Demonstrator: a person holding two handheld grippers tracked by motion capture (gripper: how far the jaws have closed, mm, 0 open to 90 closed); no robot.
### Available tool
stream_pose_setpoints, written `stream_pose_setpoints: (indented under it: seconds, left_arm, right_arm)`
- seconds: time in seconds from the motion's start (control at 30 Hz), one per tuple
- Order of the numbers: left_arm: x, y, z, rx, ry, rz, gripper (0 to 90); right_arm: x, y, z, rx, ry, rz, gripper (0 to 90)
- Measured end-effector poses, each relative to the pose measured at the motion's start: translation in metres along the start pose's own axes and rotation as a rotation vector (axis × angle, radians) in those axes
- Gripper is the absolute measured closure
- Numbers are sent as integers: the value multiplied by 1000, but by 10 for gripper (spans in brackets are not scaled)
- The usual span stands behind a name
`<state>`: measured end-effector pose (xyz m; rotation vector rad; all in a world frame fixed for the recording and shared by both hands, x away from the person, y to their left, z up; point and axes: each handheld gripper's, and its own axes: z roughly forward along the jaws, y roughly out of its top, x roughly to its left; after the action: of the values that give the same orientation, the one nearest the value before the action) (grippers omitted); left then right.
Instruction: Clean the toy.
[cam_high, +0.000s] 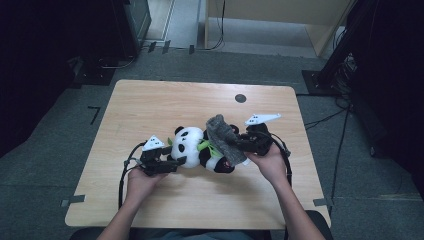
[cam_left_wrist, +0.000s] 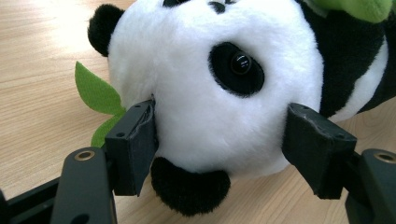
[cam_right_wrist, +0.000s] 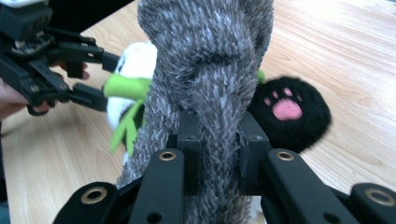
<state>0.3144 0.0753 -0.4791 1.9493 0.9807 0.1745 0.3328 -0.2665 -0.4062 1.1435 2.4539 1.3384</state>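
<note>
Grey knit cloth (cam_right_wrist: 205, 70) pinched in right tongs (cam_right_wrist: 218, 154), draped over panda (cam_high: 200, 147).

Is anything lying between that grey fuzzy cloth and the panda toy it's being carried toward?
Nothing visible. The right tool grips the grey cloth, which already drapes over the panda; the left tool clasps the panda's head.

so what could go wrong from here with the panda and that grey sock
The left gripper clamps only the soft head of the panda, so the plush could squirm out if tugged. The right gripper pinches a thin fold of the grey sock, which might slip free or snag on the green leaf.
</note>
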Motion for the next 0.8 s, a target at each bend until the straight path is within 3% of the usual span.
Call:
stream_pose_setpoints:
  seconds: [0.4, 0.63, 0.8]
  left_arm:
    - [0, 1, 0, 4, -1, -2, 292]
    - [1, 2, 0, 11, -5, -12, 293]
    - [2, 3, 0, 13, -8, -16, 294]
  right_arm:
    - [-12, -18, -8, 36, -24, 20, 760]
    - [-17, -24, -6, 51, -10, 42, 753]
    - [-23, -30, -6, 76, -35, 55, 754]
